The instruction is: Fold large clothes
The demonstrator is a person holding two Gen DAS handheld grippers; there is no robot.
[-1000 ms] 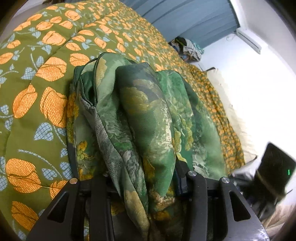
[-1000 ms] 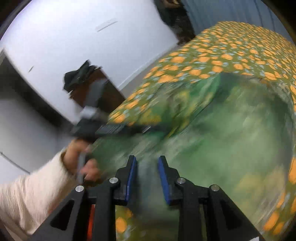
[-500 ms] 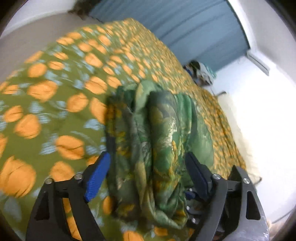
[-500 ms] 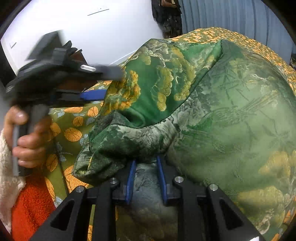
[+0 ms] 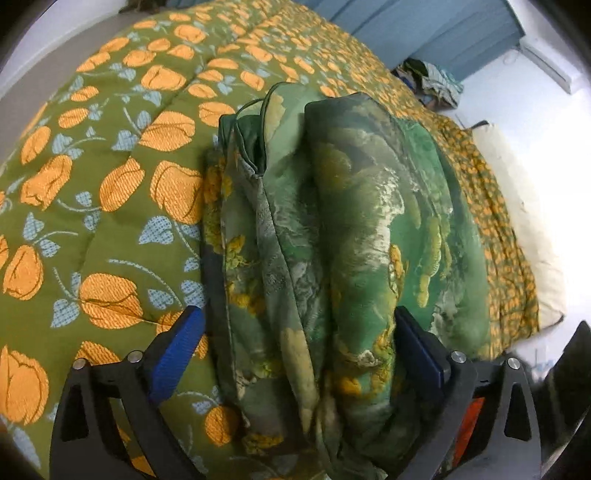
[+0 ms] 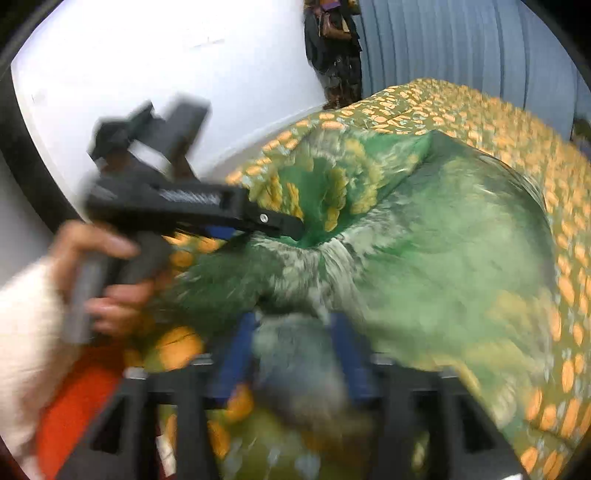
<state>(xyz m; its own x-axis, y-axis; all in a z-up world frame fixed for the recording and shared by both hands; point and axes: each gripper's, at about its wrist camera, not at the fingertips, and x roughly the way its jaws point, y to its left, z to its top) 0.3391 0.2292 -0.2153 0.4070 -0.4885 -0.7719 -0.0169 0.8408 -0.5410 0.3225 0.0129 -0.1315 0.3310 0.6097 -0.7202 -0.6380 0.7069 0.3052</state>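
1. Quilted olive bedspread with orange tulip flowers (image 5: 122, 192) fills the left of my left wrist view; it covers the bed and carries the work.

2. Moving right, my left hand-held gripper (image 5: 295, 354) stands wide, its blue-padded jaws on either side of the bundle, so it is released and pinches nothing.

3. Between those jaws lies the task's thing, the large green brocade garment with yellow floral pattern (image 5: 332, 229), bunched into thick lengthwise folds and resting on the bedspread near the bed's edge.

4. Further right the bedspread drops away, with a pale cream pillow or cushion (image 5: 517, 206) beside it and blue curtains (image 5: 424, 33) at the back.

5. In the right wrist view, my left hand (image 6: 107, 280) in a white sleeve holds that released tool at the left, its tip touching the cloth.

6. At the bottom centre, my right hand-held gripper (image 6: 295, 354) looks clenched on a gathered wad of the garment, though the picture is blurred by motion.

7. Risk, as I judge it: with only one side pinched, a pull by my right could drag the stacked layers askew and undo the fold.

8. Slippery brocade could also slide off the near edge of the bed, since the bundle sits close to it and nothing pins the left end.
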